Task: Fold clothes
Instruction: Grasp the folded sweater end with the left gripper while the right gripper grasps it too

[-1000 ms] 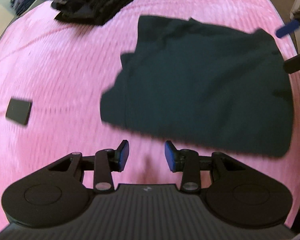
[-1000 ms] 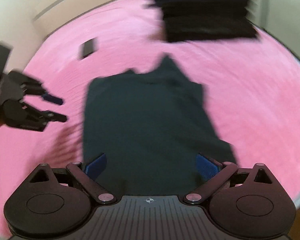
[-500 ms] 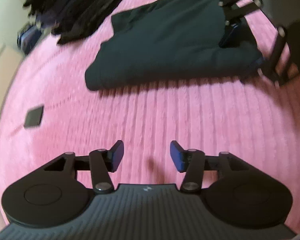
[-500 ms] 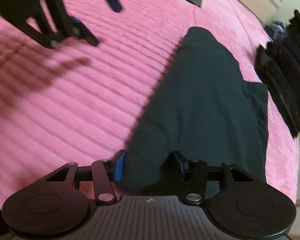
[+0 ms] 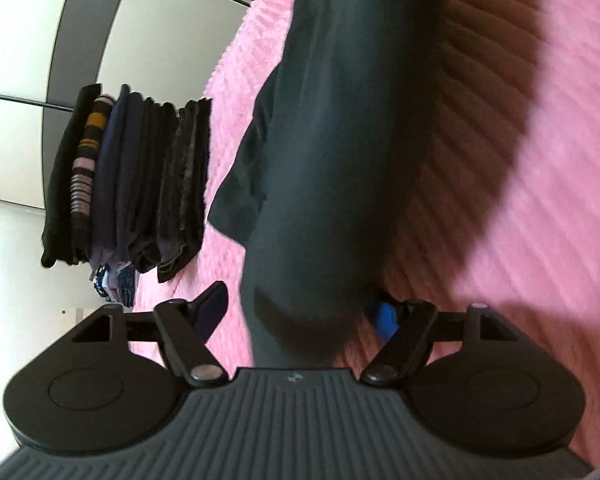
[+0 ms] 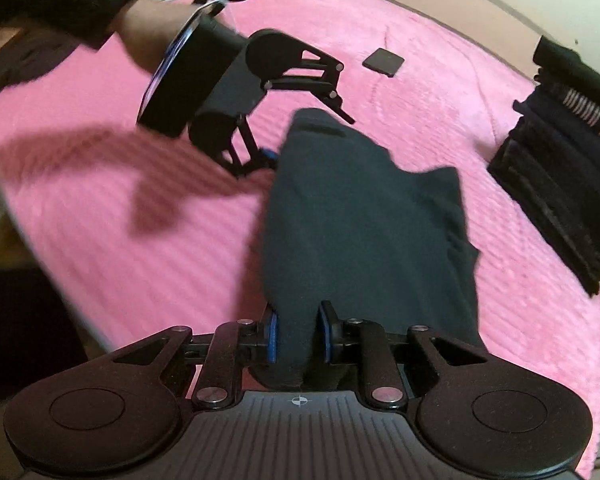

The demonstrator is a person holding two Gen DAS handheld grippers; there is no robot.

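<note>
Looks like a home, prob. a bedroom. Big soft surface under everything, a bed (image 6: pixel 400 80) w/ a pink ribbed plush blanket (image 5: pixel 540 200) spread right across it. At one edge sits a stack of folded clothes (image 5: pixel 128 184), dark knits plus a striped one, piled neat. A dark garment (image 6: pixel 360 220) lies out on the blanket, and a small flat black square (image 6: pixel 382 62) rests farther back. Behind the stack, pale walls (image 5: pixel 16 20) and a grey panel (image 5: pixel 88 28) w/ thin dark lines, maybe a wardrobe door, can't tell. Beige floor or trim shows past the bed's far edge.
</note>
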